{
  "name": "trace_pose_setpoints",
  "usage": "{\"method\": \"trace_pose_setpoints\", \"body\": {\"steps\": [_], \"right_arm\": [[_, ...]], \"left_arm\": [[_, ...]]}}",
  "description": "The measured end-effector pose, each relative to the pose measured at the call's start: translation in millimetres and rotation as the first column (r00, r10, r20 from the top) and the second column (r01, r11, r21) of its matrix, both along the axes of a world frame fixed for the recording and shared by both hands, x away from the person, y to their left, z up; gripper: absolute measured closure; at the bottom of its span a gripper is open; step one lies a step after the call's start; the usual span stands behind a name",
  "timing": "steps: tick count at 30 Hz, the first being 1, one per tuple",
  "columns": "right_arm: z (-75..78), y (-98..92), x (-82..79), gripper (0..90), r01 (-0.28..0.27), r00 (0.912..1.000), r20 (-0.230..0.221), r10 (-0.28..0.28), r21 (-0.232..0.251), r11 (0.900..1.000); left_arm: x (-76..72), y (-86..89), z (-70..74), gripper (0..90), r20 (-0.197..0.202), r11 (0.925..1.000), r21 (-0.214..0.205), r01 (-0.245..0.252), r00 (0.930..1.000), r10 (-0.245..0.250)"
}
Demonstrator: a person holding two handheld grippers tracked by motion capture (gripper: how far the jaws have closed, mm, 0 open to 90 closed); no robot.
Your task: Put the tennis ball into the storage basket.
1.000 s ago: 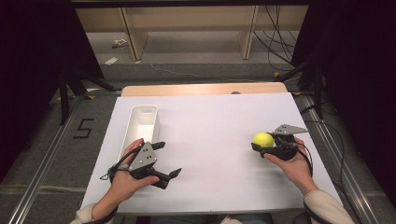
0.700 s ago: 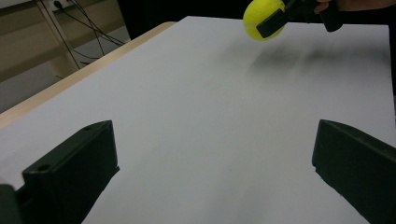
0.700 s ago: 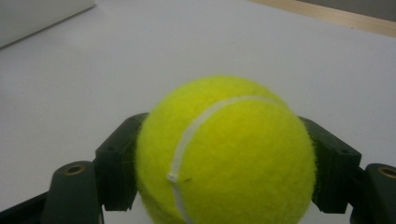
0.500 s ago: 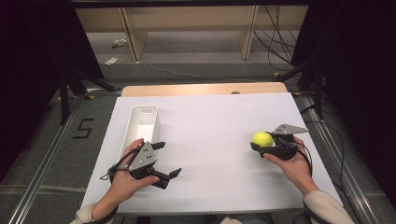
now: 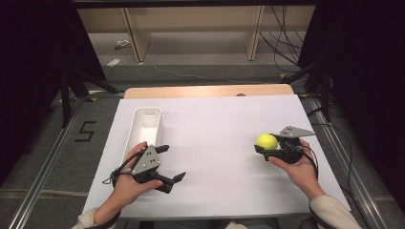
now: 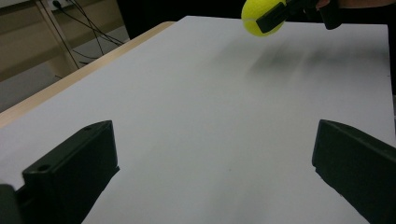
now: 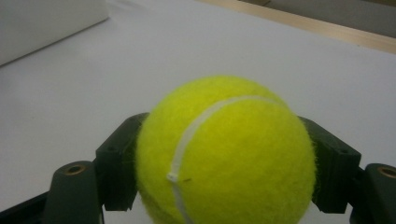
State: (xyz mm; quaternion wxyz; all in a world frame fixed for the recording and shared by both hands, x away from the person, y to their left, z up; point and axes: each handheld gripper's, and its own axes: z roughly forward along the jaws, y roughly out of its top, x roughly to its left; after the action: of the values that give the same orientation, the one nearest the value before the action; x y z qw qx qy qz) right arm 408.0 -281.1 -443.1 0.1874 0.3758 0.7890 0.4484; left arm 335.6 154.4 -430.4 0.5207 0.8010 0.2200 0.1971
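Comparing this moment with the high view a second ago, I find almost nothing has shifted: the fuzzy yellow-green tennis ball [image 5: 266,141] sits in the same spot at the right side of the white-topped desk [image 5: 219,124], and both hands hold the same poses. So I read this as a pause after the grasp, not a move under way.

My right hand-held gripper [image 5: 263,150] is clenched on the ball. In the right gripper view the ball [image 7: 226,154] is pressed between the two black jaws, one on each flank, with its white seam curving down the face toward the camera. From the left gripper view the ball [image 6: 262,17] hangs at the far end of the desk with a jaw across it and a soft shadow beneath. Whether it is lifted clear or just resting on the surface I cannot tell for sure.

My left hand-held gripper [image 5: 173,162] is released, jaws spread wide over bare desk at the near left, holding nothing. Just beyond it on the left stands the long white rectangular plastic bin [image 5: 145,125], which looks empty from above.

My judgement: the grip is secure and settled, so the ball is ready to travel. The bin looks like the likely destination, well apart from the ball, across the desk to the left. The carry has not begun.
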Motion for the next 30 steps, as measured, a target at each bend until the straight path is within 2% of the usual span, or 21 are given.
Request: {"method": "trace_pose_setpoints", "body": {"steps": [13, 30], "right_arm": [[3.5, 4.2, -0.6, 26.3, -0.014, 0.9996, 0.023, 0.014, 0.010, 0.9998], [8.6, 7.9, -0.8, 26.3, -0.026, 0.9988, 0.043, 0.024, 0.046, 0.9986]], "left_arm": [[0.1, 0.0, 0.1, 0.0, 0.002, 1.0000, 0.001, 0.001, 1.0000, -0.001], [0.3, -0.3, -0.3, 0.0, 0.000, 1.0000, 0.002, 0.002, 1.0000, -0.002]]}}
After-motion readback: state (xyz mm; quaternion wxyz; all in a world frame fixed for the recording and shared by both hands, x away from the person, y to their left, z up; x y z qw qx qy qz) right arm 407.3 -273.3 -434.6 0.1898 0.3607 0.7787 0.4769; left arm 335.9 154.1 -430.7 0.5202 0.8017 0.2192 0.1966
